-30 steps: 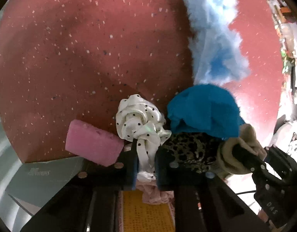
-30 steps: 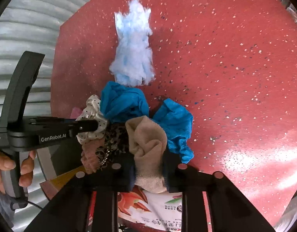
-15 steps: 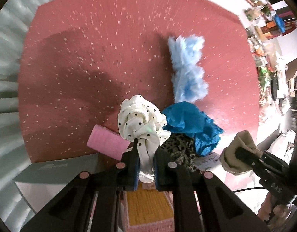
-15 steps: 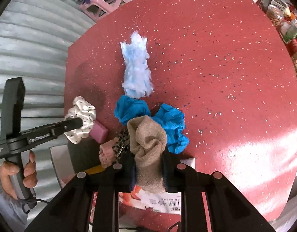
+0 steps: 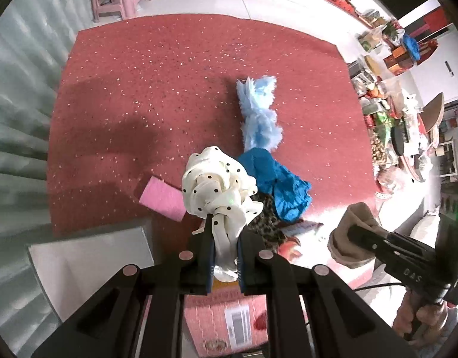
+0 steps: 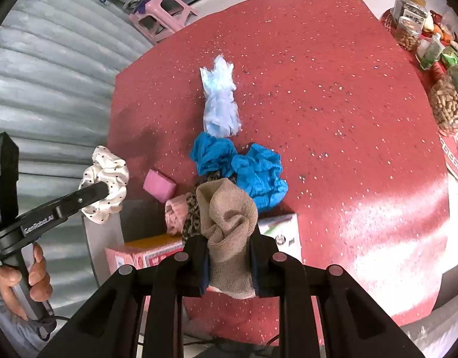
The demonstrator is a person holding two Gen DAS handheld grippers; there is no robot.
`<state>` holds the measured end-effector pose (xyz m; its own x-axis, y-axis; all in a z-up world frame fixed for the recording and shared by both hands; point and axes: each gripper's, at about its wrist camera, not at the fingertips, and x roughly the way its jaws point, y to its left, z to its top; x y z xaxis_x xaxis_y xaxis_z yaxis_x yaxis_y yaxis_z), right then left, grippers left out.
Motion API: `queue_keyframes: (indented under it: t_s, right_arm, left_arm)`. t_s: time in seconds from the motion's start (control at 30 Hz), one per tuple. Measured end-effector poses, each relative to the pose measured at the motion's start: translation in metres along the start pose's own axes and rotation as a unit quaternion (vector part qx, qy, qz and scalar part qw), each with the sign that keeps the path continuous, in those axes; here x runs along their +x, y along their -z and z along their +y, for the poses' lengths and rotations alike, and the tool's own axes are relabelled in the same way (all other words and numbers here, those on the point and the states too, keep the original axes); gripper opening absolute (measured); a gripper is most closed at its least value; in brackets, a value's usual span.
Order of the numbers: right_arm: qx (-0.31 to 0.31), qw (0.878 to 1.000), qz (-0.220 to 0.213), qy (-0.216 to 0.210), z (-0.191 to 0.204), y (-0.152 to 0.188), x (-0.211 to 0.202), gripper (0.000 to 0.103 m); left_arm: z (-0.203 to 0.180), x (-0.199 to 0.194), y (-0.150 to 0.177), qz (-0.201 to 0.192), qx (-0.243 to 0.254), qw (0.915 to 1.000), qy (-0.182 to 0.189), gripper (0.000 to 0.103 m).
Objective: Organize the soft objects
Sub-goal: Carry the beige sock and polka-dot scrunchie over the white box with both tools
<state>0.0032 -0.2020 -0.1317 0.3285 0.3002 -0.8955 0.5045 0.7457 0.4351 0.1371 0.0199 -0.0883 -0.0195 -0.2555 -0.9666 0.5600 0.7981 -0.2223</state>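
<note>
Left wrist view: the left gripper (image 5: 224, 256) clamps a polka-dot scrunchie (image 5: 218, 188) aloft, clear of the pile for sorting — at four o'clock the right gripper (image 6: 229, 264) pinches a beige sock (image 6: 229, 217) above the red table (image 6: 333, 89).

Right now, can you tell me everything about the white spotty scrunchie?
The white spotty scrunchie is a cream ring of shiny, satin-like cloth with small black dots, gathered into puffy ruffles, with a knotted tail hanging down. The left gripper has its jaws shut on that tail and holds it up above the red mat. Nothing else looks to be touching it.
</note>
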Motion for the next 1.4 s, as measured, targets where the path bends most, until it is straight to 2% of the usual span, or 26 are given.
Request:
queue_keyframes:
  t_s: [0.5, 0.77, 1.0, 1.2, 1.4]
  right_arm:
    - [0.003, 1.000, -0.006, 0.013, 0.009, 0.048, -0.023, 0.022]
    - [0.003, 1.000, -0.010, 0.020, 0.020, 0.080, -0.029, 0.022]
    - [0.006, 1.000, -0.010, 0.020, 0.028, 0.099, -0.033, 0.022]
    - [-0.006, 1.000, -0.007, 0.019, 0.044, 0.109, -0.035, 0.022]
    - [-0.033, 0.999, 0.002, 0.017, 0.066, 0.113, -0.033, 0.022]
  left_arm:
    - [-0.004, -0.039, 0.066, -0.031, 0.020, 0.9992, 0.015, 0.013]
    - [-0.018, -0.048, 0.108, -0.035, 0.061, 0.9971, 0.027, 0.013]
    - [-0.017, -0.052, 0.140, -0.041, 0.096, 0.9944, 0.012, 0.013]
    - [0.001, -0.057, 0.156, -0.043, 0.080, 0.9957, 0.017, 0.013]
    - [0.032, -0.064, 0.171, -0.057, 0.035, 0.9976, 0.018, 0.013]
